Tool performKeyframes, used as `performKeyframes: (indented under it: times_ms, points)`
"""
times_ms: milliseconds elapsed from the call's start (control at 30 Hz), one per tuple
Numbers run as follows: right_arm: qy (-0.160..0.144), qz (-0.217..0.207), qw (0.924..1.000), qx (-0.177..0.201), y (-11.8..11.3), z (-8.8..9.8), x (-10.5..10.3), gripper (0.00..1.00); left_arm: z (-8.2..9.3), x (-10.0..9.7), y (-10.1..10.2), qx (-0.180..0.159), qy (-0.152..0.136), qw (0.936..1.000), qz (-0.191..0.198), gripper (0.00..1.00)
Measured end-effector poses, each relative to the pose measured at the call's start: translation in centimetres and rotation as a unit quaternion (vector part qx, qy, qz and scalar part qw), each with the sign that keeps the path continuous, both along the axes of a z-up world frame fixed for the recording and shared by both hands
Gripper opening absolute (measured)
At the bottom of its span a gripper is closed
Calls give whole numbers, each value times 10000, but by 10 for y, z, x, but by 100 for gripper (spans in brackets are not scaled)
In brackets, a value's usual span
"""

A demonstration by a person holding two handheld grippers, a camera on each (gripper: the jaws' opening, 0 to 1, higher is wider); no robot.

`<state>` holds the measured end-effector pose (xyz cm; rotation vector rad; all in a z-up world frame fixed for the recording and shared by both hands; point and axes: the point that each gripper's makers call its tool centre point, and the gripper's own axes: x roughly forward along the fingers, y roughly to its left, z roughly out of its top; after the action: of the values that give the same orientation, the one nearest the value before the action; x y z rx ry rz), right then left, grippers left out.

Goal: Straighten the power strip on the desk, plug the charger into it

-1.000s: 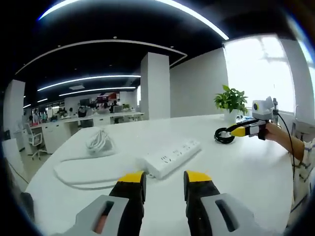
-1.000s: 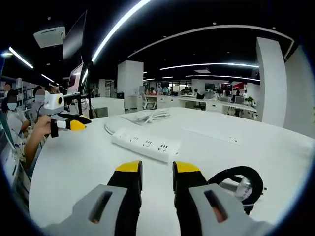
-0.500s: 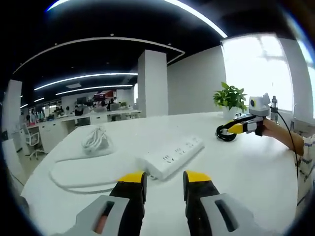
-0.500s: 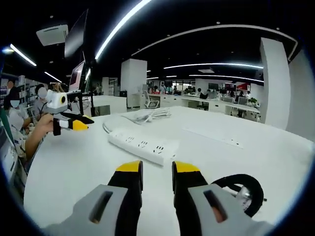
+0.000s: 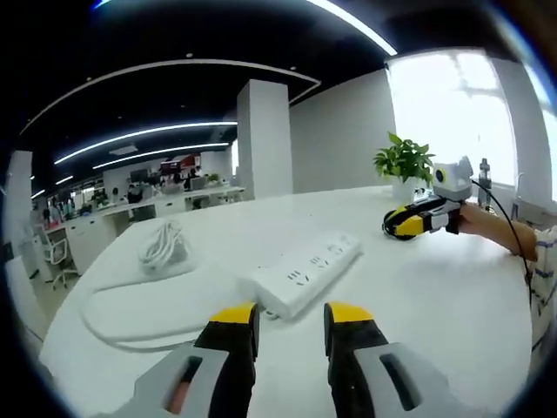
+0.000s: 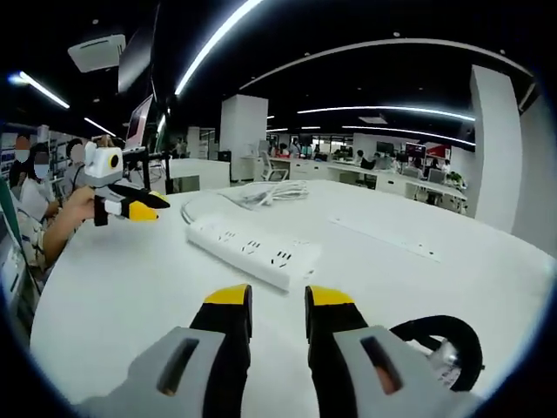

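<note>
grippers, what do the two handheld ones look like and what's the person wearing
Each handheld gripper, the left gripper and the right gripper, has two black jaws with yellow tips set on grey bodies with slotted openings. Seen from across the desk, the right gripper carries a white box on top, and a thin black cable runs along the arm. A striped sleeve shows at the edge.

I saw a white desk carrying a white power strip mid-frame, its coiled cable left, a black charger cord lower right, a potted plant upper right.
</note>
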<state>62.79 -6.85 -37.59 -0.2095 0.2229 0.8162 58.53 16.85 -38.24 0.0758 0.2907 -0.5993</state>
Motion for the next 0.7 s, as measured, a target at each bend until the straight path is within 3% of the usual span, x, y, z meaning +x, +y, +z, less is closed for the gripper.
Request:
performKeyframes:
  times_ms: [200,700]
  points:
    - [-9,32,10000,-52,5,-1,5,23,3,8,0,32,2,10000,-19,29]
    - [64,51,9998,-198,5,-10,19,23,-9,24,0,184,176,9997,-63,29]
